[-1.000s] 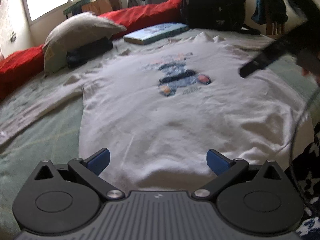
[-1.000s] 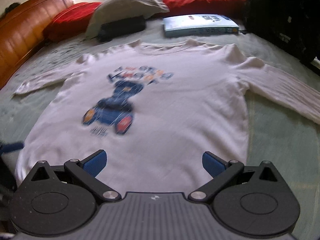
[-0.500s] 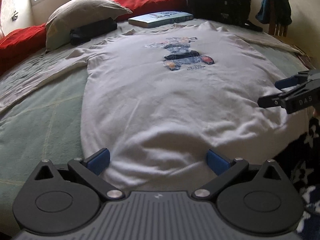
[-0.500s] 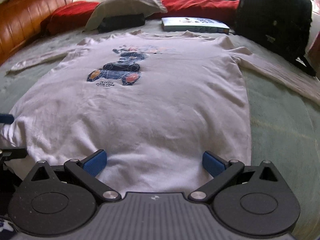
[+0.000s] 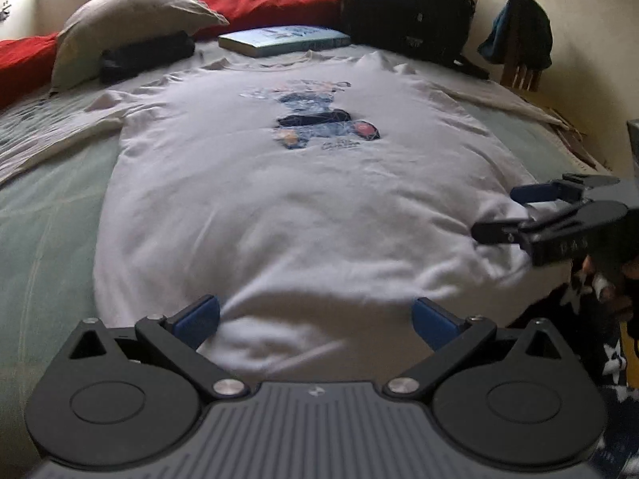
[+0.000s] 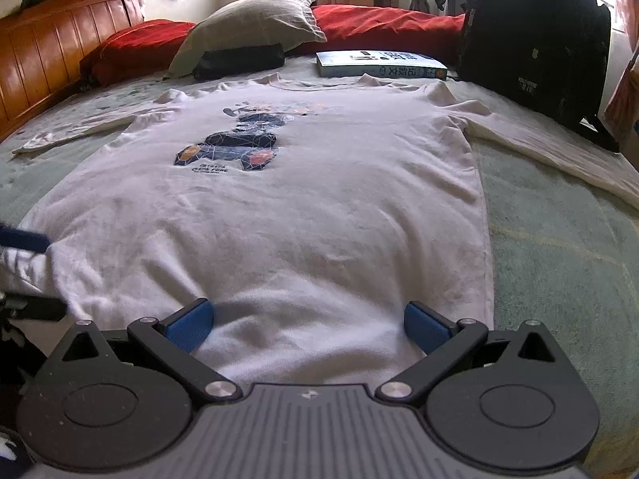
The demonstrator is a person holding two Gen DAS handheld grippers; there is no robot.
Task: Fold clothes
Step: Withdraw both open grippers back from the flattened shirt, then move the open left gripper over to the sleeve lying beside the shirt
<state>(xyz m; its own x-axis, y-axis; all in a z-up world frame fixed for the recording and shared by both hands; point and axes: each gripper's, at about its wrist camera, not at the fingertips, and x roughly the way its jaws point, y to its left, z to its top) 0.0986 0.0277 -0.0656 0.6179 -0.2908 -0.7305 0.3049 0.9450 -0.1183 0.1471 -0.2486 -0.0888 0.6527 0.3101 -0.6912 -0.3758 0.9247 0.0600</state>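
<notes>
A white long-sleeved shirt with a blue bear print lies flat, face up, on the green bedspread; it also shows in the right wrist view. Its sleeves spread out to both sides. My left gripper is open, low over the left part of the hem, with the cloth between its blue pads. My right gripper is open, low over the right part of the hem. The right gripper also shows from the side in the left wrist view, with the shirt's edge between its fingers.
At the head of the bed lie a grey pillow, a black pouch, a blue book, red cushions and a black backpack. A wooden headboard stands at left. Green bedspread shows beside the shirt.
Both grippers have come down and closer to the shirt's hem. The right gripper has dropped from above the shirt to its right hem edge. Both stay open.
</notes>
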